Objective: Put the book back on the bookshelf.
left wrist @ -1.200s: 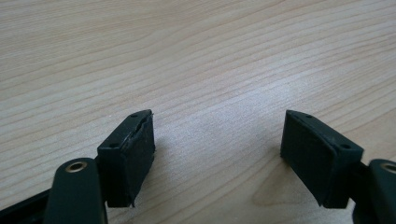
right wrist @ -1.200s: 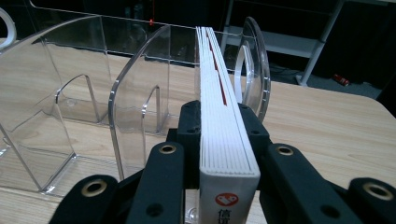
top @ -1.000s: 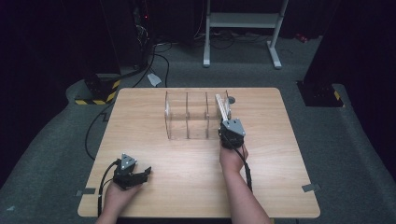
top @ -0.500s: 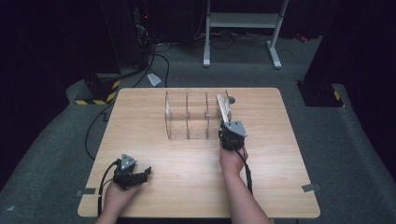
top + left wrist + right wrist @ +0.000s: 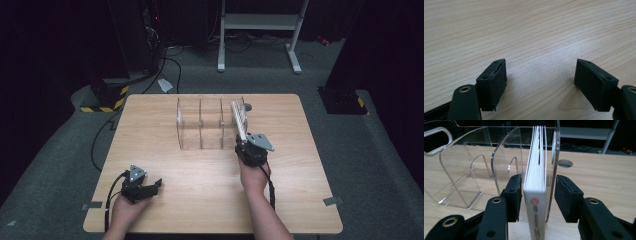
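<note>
Book (image 5: 537,195) upright in the rightmost slot of the clear rack (image 5: 210,122), frame centre. Right gripper (image 5: 537,195) jaws just opening, clear of the book: placement done, only retreat left. Left gripper (image 5: 540,80) wide open, empty, on worktop (image 5: 200,190).

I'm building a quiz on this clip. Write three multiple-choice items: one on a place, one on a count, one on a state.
1. Where does the white book stand in the clear organiser?
A left end compartment
B middle
C right end compartment

2. How many compartments does the organiser have?
A two
B three
C five

3. The right gripper is:
A pressing the book
B open around the book
C away from the book

C: the book leans in the right end slot.
B: two dividers make three bays.
B: gaps show beside both jaws, which have just been opening.
</note>
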A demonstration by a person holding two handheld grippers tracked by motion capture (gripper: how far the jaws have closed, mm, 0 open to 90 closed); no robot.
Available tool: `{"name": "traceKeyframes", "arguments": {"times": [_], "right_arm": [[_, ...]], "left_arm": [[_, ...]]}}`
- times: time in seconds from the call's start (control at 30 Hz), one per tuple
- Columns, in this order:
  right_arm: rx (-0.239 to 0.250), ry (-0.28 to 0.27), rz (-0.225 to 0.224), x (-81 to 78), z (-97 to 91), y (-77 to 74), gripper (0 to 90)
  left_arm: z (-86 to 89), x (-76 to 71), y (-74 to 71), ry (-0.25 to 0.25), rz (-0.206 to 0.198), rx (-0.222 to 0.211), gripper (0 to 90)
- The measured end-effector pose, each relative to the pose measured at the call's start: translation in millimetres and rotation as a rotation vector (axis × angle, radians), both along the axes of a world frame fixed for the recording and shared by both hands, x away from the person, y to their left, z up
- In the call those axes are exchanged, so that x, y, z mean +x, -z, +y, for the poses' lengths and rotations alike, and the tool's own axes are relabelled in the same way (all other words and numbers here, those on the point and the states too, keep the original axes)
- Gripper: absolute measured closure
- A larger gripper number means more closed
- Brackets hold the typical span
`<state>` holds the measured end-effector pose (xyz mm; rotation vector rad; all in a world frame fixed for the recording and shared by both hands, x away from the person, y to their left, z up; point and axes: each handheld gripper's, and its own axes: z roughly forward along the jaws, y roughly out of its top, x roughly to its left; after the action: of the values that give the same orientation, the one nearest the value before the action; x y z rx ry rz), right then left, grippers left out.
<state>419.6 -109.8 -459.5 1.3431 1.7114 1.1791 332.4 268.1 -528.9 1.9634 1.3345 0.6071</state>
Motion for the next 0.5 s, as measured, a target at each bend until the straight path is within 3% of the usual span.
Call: {"name": "traceKeyframes", "arguments": {"times": [0.27,0.5], "right_arm": [[0.008,-0.065,0.039,-13.1,-8.2,14.9,66.0],[0.035,-0.021,0.046,-15.5,-9.0,20.3,72.4]], "left_arm": [[0.0,0.0,0.0,0.000,0.000,0.000,26.2],[0.0,0.0,0.0,0.000,0.000,0.000,26.2]]}}
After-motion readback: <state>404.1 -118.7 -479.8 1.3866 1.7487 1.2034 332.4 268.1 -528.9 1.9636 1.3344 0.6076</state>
